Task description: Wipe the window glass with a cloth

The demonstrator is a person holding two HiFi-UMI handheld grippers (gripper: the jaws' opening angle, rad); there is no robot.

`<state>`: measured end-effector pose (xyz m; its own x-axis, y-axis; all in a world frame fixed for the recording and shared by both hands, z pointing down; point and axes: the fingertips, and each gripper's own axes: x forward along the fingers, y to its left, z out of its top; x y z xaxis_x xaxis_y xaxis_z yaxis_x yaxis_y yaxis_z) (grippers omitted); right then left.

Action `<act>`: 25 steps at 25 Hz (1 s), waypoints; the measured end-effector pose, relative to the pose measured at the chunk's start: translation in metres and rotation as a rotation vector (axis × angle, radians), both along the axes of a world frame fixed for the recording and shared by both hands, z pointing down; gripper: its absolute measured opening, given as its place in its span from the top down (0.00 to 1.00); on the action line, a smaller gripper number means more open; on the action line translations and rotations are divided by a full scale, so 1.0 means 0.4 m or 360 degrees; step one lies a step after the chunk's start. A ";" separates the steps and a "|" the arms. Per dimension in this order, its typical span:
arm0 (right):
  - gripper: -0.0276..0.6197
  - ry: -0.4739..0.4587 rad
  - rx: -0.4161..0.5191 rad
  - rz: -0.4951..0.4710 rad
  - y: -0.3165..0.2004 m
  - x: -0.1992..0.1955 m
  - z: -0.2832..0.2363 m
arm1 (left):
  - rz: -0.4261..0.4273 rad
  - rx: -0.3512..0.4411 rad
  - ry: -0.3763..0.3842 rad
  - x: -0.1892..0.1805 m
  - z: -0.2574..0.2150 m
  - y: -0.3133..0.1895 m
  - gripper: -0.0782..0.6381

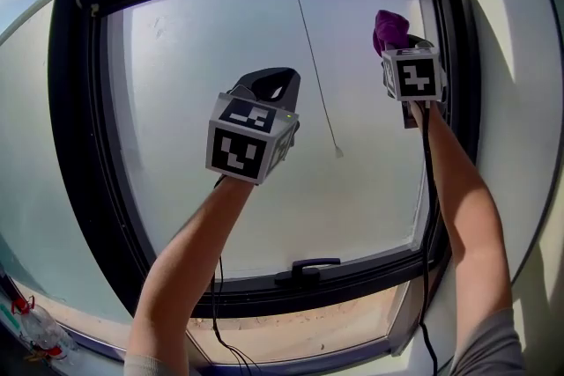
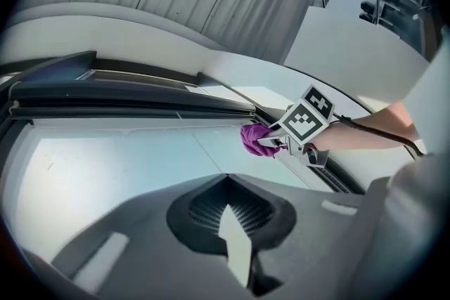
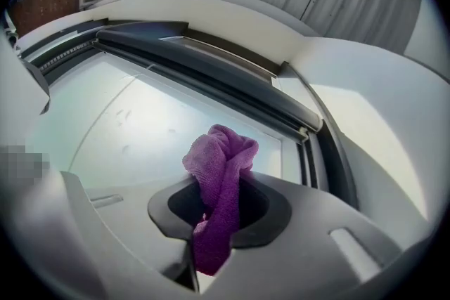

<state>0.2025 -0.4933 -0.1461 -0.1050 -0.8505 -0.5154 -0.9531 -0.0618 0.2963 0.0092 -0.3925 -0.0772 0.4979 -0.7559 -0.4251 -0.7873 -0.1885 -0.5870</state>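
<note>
We are raising two grippers and one cloth to one window pane.
Our left gripper is hovering before the pale frosted window glass, jaws together and empty. Our right gripper is clamping the single crumpled purple terry cloth at the pane's upper right corner, beside the black window frame.

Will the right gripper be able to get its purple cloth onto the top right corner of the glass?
Probably yes. The right gripper, shut on the purple cloth, is up beside that corner of the window glass, and nothing shows between them. The left gripper is off toward the middle.
</note>
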 end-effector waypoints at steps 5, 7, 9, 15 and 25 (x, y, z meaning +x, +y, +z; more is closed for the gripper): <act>0.81 -0.0128 -0.0035 0.0072 -0.063 0.167 -0.007 | 0.0029 0.0028 -0.0025 0.100 -0.010 -0.033 0.89; 0.81 -0.0183 -0.0050 0.0063 -0.090 0.203 -0.014 | 0.0019 0.0041 -0.0036 0.124 -0.017 -0.044 0.89; 0.81 -0.0232 -0.0067 0.0061 -0.111 0.223 -0.023 | 0.0007 0.0054 -0.0046 0.140 -0.023 -0.052 0.89; 0.81 -0.0435 -0.0229 0.0154 -0.150 0.268 -0.018 | -0.0023 0.0073 -0.0047 0.164 -0.043 -0.070 0.89; 0.82 -0.0362 -0.0241 0.0157 -0.190 0.262 -0.026 | -0.0031 0.0050 -0.0029 0.164 -0.024 -0.075 0.89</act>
<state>0.3073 -0.5695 -0.1565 0.0857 -0.9200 -0.3824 -0.9877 -0.1288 0.0885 0.0748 -0.4224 -0.0870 0.4912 -0.7521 -0.4395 -0.7796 -0.1546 -0.6069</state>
